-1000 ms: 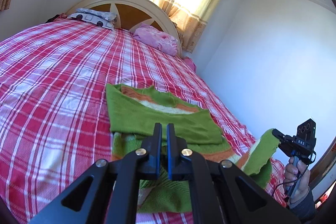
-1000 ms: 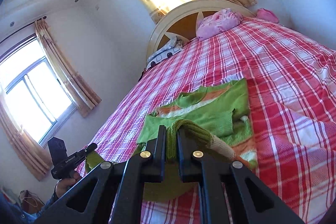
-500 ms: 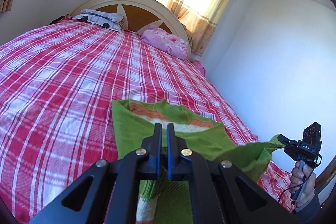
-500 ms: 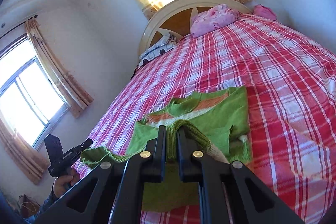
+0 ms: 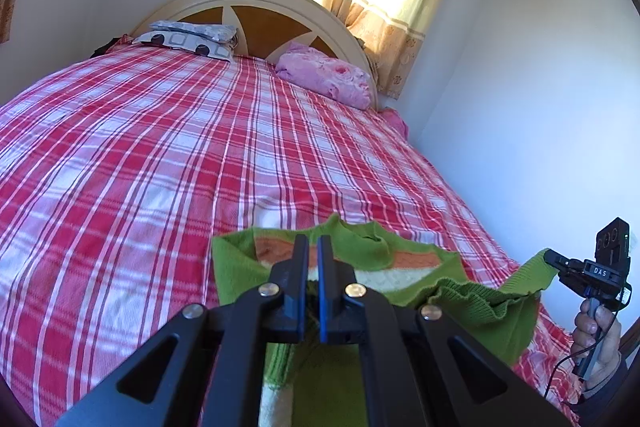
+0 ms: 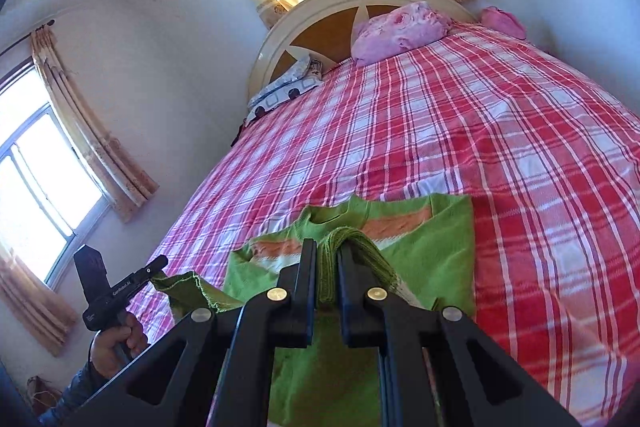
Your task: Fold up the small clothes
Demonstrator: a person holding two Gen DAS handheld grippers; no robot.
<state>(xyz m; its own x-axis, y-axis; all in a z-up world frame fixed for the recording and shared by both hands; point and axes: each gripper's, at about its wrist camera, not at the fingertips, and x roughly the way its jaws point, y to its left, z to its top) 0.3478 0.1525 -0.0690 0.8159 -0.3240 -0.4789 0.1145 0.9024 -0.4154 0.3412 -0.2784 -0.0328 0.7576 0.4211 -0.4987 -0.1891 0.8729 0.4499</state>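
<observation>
left wrist view: hem carried toward collar

both hem corners of green sweater (image 5: pixel 400 259) now carried up the bed (image 5: pixel 160 155), nearer the headboard than a second ago; bottom-to-top fold judged half complete. left claw (image 5: pixel 313 247) fully closed on thin knit edge. right claw (image 6: pixel 326 255) nearly closed on bunched ribbed hem. soft wool knit, orange and cream chest stripes, checked cotton sheet beneath.

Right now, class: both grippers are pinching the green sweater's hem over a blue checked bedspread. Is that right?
Not quite. The bedspread is red and white checked, as the left wrist view shows. The left gripper and right gripper do both pinch the green sweater.
</observation>
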